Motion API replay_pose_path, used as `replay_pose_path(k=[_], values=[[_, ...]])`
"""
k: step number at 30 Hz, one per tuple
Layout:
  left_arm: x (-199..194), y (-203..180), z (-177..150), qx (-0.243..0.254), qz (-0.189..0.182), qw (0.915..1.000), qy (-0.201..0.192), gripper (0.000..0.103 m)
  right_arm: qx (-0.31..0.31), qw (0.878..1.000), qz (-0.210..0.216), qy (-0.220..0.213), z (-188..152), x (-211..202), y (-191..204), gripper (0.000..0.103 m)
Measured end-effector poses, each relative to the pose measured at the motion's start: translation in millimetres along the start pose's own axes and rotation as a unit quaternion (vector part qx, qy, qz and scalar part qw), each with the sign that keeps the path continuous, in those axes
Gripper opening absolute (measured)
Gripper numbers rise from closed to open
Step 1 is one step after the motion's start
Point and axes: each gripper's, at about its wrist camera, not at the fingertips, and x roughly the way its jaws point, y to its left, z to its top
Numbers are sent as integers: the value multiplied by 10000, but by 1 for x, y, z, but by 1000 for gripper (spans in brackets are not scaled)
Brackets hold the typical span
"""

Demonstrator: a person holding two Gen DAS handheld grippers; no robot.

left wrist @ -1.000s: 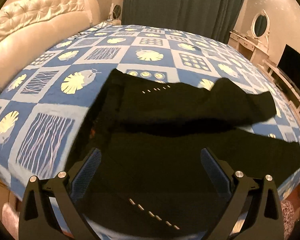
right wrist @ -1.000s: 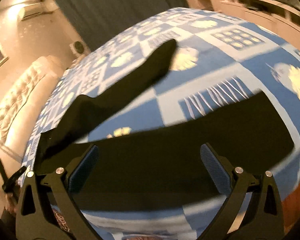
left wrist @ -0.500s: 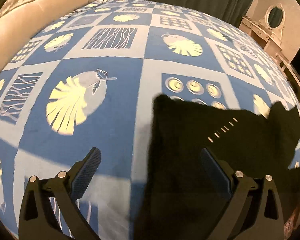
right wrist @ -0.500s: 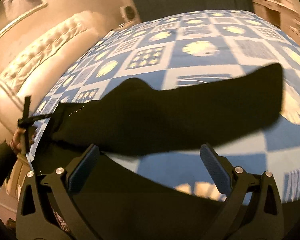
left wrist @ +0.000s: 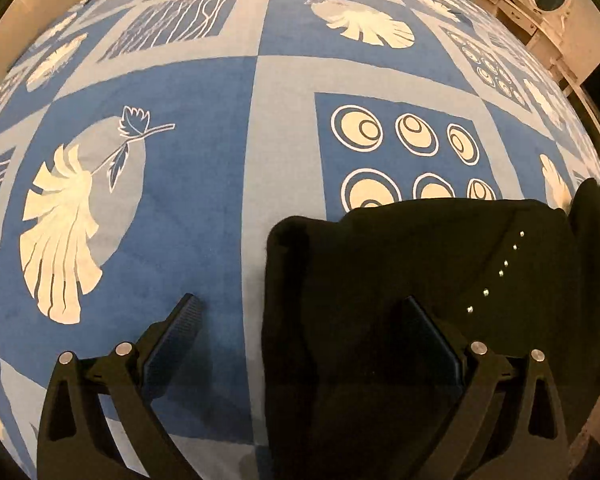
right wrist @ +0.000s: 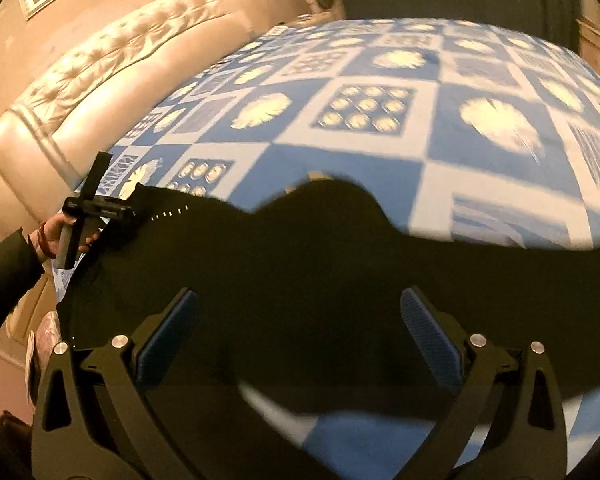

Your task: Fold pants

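The left claw [left wrist: 300, 320] is released, its fingers spread wide with nothing between them: one finger hangs over the bare bedspread [left wrist: 204, 184], the other over the black pants [left wrist: 412, 280]. The right claw [right wrist: 300, 320] is likewise released and holds nothing, poised low over the same cloth.

The pants lie flat on the bed. In the left wrist view their corner sits just below the panel of pale rings [left wrist: 408, 152] and to the right of the big leaf print [left wrist: 64, 232], with a row of small bright studs [left wrist: 500, 272] running down the fabric. In the right wrist view the cloth spreads across the near side of the bed, one lobe reaching up toward the middle, and a hand [right wrist: 56, 236] in a dark sleeve holds the other claw at the garment's far left corner.

The likely trouble is a poor pinch. The left claw straddles the cloth's edge, so closing here may catch only a thin lip, or a single layer, and the fold would drag loose. Black on black hides the layers too. The right wrist view is blurred, so I judge that claw to be moving fast, which could rumple the cloth.

Compared with half a second ago, the left claw has come closer to the corner, which now fills more of its view. The far leg's lobe has drawn in leftward.
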Motion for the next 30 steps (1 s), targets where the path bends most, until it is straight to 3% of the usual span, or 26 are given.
replay_pose_path(k=[4,7,9,13,15,16,17,18,20,21,25,30], values=[[1,1,7,-155,84,9997,166,99,-138,9985,434,312,47,27,-9,101],[-1,-6,5,153,202,9997,-7,94,-309,9960,558,626,76,52,-13,101],[-5,-6,5,240,152,9994,-179,76,-408,9919,745,941,92,73,-15,101],[-9,-3,7,221,33,9995,-234,59,-614,9784,977,1715,102,111,-12,101],[-10,-5,8,313,-72,9992,-227,43,-608,9702,987,2128,100,127,-13,99],[-11,-7,9,376,-136,9989,-224,40,-617,9652,983,2342,97,134,-13,82],[-12,-9,10,403,-204,9987,-232,30,-647,9614,974,2492,95,138,-13,56],[-14,-10,7,417,-278,9985,-235,22,-681,9570,885,2678,91,141,-13,51],[-13,-13,8,425,-343,9982,-249,16,-876,9517,823,2825,83,141,-8,31],[-13,-17,9,418,-372,9981,-264,11,-1004,9508,761,2832,81,139,-3,29],[-25,-13,6,231,-614,9965,-522,9,-1289,9620,433,2367,74,109,17,14],[-60,-12,-2,212,-894,9908,-996,9,-1506,9765,31,1541,62,55,42,13]])
